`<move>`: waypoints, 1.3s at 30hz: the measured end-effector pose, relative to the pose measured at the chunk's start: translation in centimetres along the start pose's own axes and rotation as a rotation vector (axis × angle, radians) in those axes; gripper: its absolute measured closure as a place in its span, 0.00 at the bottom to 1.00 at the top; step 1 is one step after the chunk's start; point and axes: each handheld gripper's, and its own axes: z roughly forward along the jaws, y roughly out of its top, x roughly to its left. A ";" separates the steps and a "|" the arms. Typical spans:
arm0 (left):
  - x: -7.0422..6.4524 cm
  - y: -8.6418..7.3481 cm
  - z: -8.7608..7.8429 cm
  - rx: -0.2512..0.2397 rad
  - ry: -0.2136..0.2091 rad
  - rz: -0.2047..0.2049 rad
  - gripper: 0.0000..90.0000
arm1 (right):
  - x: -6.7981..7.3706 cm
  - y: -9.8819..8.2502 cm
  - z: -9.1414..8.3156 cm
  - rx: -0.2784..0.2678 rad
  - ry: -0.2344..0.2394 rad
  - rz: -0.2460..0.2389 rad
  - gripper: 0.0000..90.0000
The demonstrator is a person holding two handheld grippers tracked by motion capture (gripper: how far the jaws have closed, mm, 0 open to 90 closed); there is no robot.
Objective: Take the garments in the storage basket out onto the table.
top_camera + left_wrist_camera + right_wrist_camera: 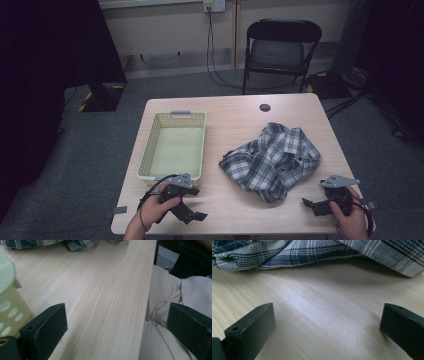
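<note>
A crumpled blue, white and black plaid shirt [272, 160] lies on the right half of the wooden table [235, 125]. A pale green perforated basket [175, 145] stands empty on the left half. My left gripper [192, 214] rests near the front edge just below the basket, jaws wide apart and empty. My right gripper [311, 204] sits near the front right corner, pointing left, open and empty, a short way from the shirt's hem [294, 255]. The basket's corner [8, 305] appears beside my left jaw. The shirt's edge [77, 244] lies far ahead.
A black folding chair [280, 50] stands beyond the table, with cables and a wall socket [214, 6] behind. A dark round hole [265, 107] marks the table's far side. The person's beige trousers [170, 302] lie past the table's front edge.
</note>
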 end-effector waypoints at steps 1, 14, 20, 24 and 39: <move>0.1 -0.1 -0.3 -0.003 0.003 -0.003 0.03 | 0.0 0.0 0.0 0.000 0.000 0.000 0.00; 0.6 -1.0 -1.5 -0.022 0.027 -0.003 0.03 | 0.0 0.0 0.0 0.000 0.000 0.000 0.00; 0.9 -1.5 -2.1 -0.034 0.041 -0.014 0.03 | 0.0 0.0 0.0 0.000 0.000 0.000 0.00; 1.1 -1.9 -2.5 -0.043 0.044 -0.019 0.03 | 0.0 0.0 0.0 0.000 0.000 0.000 0.00; 1.7 -3.0 -3.5 -0.057 0.074 -0.024 0.03 | 0.0 0.0 0.0 0.000 0.000 0.000 0.00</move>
